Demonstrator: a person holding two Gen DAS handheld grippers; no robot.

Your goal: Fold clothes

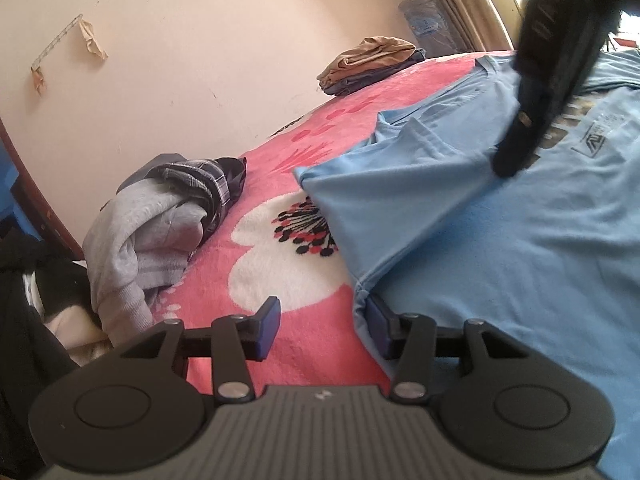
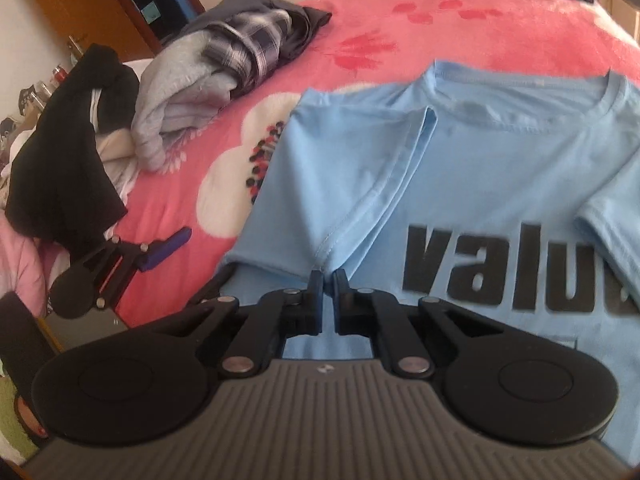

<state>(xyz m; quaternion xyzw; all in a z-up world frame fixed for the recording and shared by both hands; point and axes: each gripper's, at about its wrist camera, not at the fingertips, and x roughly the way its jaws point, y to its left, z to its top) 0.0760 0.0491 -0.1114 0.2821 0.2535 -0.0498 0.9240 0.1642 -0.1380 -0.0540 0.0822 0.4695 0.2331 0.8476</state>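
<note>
Pinching the folded-over sleeve seam of the blue t-shirt [image 2: 460,184], the right hand-held gripper [image 2: 325,280] was clenched on cloth; the left hand-held gripper [image 1: 324,328] sat released at the shirt's side edge on the bed [image 1: 256,264]; shirt ran away toward its collar; print read "valu", rest cut off.

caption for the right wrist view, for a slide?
Right gripper pinches the blue T-shirt's folded-in sleeve; left gripper open over the pink blanket.
</note>
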